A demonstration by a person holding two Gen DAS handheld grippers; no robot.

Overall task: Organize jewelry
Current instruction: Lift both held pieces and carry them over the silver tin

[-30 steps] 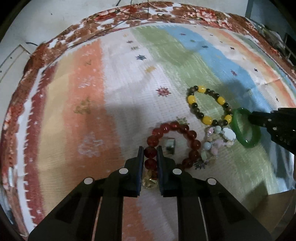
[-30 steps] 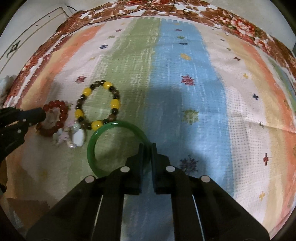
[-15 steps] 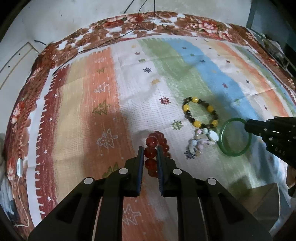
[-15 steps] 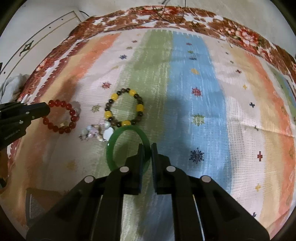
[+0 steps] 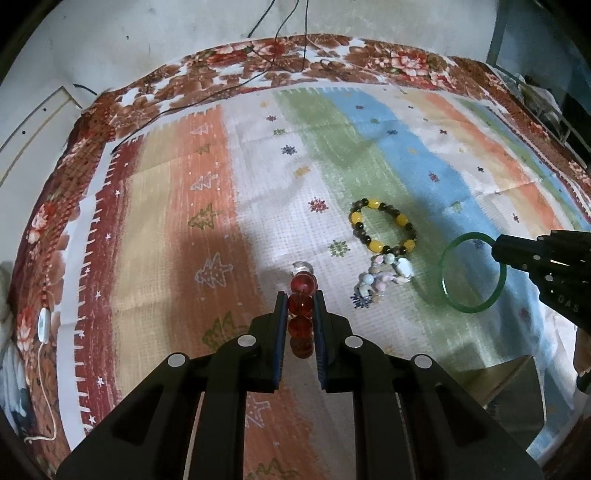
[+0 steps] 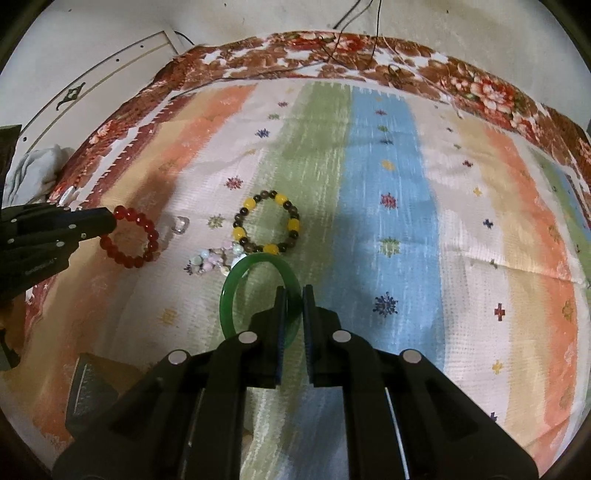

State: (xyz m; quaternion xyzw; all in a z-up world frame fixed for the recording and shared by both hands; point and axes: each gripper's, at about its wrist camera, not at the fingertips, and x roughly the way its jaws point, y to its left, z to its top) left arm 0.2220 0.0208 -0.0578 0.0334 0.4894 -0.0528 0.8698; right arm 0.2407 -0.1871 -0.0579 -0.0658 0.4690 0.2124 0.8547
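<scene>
My left gripper point(image 5: 300, 297) is shut on a red bead bracelet point(image 5: 302, 306), held above the striped cloth; it also shows in the right wrist view point(image 6: 131, 236). My right gripper point(image 6: 293, 291) is shut on a green bangle point(image 6: 258, 291), lifted off the cloth, also seen in the left wrist view point(image 5: 472, 273). A yellow and dark bead bracelet point(image 5: 384, 230) and a pale pastel bead bracelet point(image 5: 384, 277) lie on the cloth between the grippers. A small clear ring-like piece point(image 6: 180, 224) lies near the red bracelet.
The striped cloth point(image 5: 207, 192) covers the surface, with a floral border point(image 5: 295, 59) at the far edge. An open box corner point(image 6: 92, 384) sits at the near side between the grippers. Thin cables point(image 5: 280, 22) run along the wall behind.
Both grippers have risen and pulled back. The red bracelet has been lifted off the cloth and hangs edge-on in my left gripper. The green bangle has lifted with my right gripper.
</scene>
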